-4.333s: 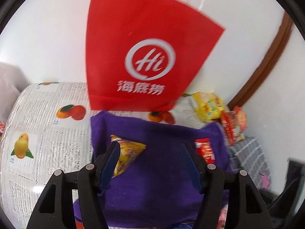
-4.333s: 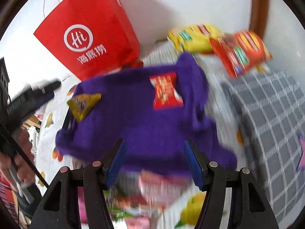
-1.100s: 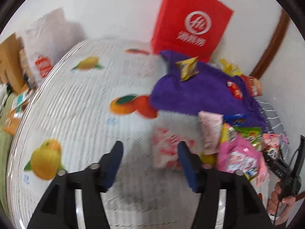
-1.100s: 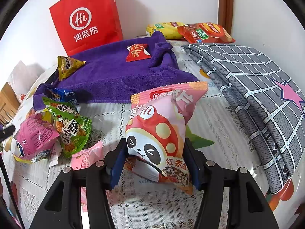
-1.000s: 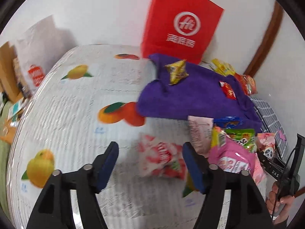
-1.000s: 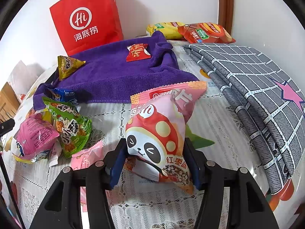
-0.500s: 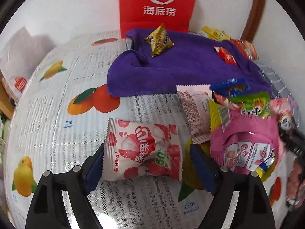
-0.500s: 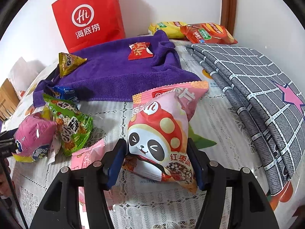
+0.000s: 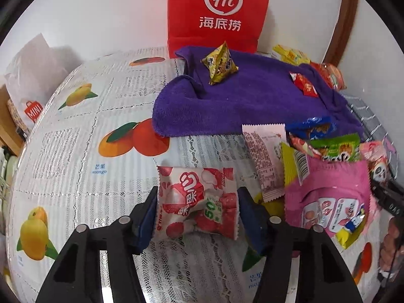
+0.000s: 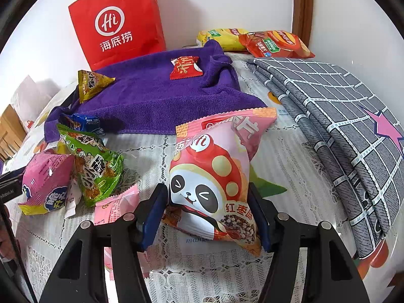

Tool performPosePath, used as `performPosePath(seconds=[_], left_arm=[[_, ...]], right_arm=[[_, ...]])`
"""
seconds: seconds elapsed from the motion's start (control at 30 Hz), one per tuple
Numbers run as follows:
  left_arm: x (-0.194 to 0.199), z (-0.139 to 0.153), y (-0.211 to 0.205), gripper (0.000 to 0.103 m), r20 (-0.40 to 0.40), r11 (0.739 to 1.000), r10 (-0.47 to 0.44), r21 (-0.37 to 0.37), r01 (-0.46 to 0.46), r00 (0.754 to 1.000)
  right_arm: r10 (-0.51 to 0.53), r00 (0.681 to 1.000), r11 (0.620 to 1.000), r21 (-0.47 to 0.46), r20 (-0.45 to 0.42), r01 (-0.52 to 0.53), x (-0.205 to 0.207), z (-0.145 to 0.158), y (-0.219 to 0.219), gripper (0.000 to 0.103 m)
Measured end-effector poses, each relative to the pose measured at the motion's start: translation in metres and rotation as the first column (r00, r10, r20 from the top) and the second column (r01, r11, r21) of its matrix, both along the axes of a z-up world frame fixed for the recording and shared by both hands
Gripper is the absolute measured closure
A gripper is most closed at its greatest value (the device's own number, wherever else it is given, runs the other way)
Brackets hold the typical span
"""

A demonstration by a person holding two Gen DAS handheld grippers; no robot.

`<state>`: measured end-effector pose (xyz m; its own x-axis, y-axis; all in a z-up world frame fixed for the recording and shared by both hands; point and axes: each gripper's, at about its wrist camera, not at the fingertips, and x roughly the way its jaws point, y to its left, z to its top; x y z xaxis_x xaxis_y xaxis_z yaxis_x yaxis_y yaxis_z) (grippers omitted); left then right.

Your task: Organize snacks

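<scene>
Both claws clenched: left gripper [image 9: 195,210] grasps the lychee pack [image 9: 197,200], right gripper [image 10: 207,210] the panda bag [image 10: 214,176], near the towel [image 10: 156,96]. Pickup step; next, probably carry both onto the towel.

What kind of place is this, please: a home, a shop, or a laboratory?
Probably a home. The snacks lie on a table under a fruit-print lace tablecloth, with a purple towel, a folded checked cloth and a red paper shopping bag standing against a plain white wall.
</scene>
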<state>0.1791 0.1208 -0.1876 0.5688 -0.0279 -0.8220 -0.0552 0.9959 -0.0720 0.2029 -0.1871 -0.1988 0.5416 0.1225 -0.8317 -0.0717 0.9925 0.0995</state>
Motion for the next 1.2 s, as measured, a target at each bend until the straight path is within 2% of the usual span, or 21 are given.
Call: performPosePath(seconds=[0.33,0.73,0.83,0.93,1.03,1.2], left_arm=[[-0.009,0.006,0.005,0.052,0.011,0.999,0.007,-0.038,-0.007,1.0],[-0.019,0.024,0.01,0.052,0.037,0.996,0.025,-0.092,-0.021,0.999],[-0.02,0.029,0.006,0.052,0.043,0.995,0.018,-0.096,-0.013,0.999],[-0.02,0.035,0.0,0.052,0.048,0.996,0.006,-0.094,-0.001,0.999],[-0.018,0.039,-0.005,0.052,0.054,0.996,0.0,-0.093,0.005,0.999],[-0.013,0.048,-0.013,0.052,0.07,0.994,-0.01,-0.11,0.018,0.997]], right_arm=[[-0.003,1.0,1.0,0.017,0.004,0.002,0.0,0.001,-0.002,0.04],[-0.033,0.999,0.995,0.09,0.015,0.031,-0.002,0.002,-0.015,0.051],[-0.024,1.0,0.996,0.083,0.018,0.023,-0.003,0.003,-0.014,0.052],[-0.001,1.0,0.999,0.032,0.023,0.0,-0.007,0.005,-0.006,0.053],[0.025,0.999,0.999,0.027,0.025,-0.026,-0.01,0.01,-0.001,0.053],[0.047,0.996,0.997,0.063,0.072,-0.052,-0.01,0.037,0.003,0.053]])
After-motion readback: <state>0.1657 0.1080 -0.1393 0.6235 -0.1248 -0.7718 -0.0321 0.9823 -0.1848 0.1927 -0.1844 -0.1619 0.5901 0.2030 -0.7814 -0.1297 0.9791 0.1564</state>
